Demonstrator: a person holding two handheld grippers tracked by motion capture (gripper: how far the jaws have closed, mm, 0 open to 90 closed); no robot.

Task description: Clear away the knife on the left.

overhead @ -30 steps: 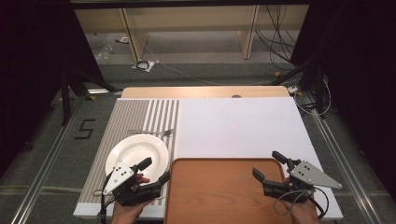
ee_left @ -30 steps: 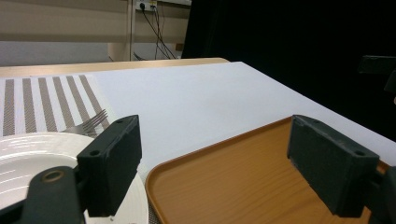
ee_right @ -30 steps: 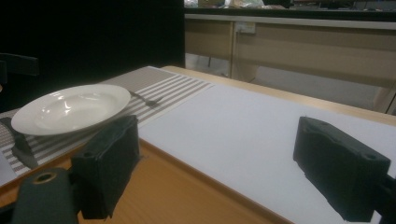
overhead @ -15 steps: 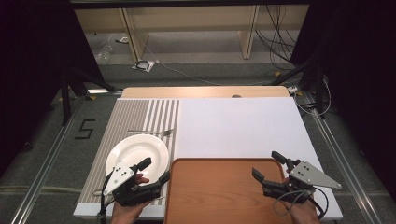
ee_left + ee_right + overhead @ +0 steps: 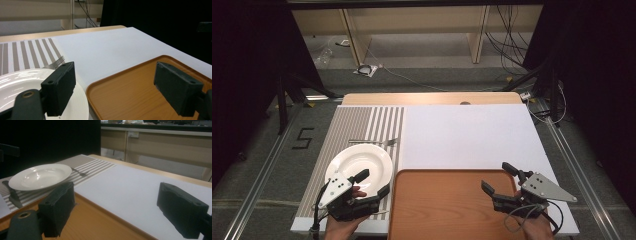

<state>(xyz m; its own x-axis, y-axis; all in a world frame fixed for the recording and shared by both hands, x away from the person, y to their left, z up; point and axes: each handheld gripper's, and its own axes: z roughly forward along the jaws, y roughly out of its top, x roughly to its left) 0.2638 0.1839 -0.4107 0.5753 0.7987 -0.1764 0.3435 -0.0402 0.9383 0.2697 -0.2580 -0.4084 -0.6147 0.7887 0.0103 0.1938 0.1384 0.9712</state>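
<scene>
Setting: beyond the table we saw grey floor, loose cables and pale shelving at the top of the high view.
High view, table (image 5: 472,135): white sheet on the right, striped mat (image 5: 362,125) on the left.
High view, plate (image 5: 360,165): it lay empty on the mat at lower left, with a fork (image 5: 374,142) just above it, as a place setting would.
High view, tray (image 5: 447,207): bare wood at the bottom centre, just right of the plate, so we judged it the destination.
High view, left gripper (image 5: 369,184): jaws spread, holding nothing, at the plate's lower rim.
High view, right gripper (image 5: 499,177): jaws apart, empty, over the tray's right end.
Left gripper view: our released jaws framed the plate's (image 5: 22,85) rim at lower left and the tray's (image 5: 130,95) corner.
Right gripper view: spread jaws over the tray (image 5: 100,225); the plate (image 5: 40,176) sat at far left, a knife (image 5: 11,195) beside it.
</scene>
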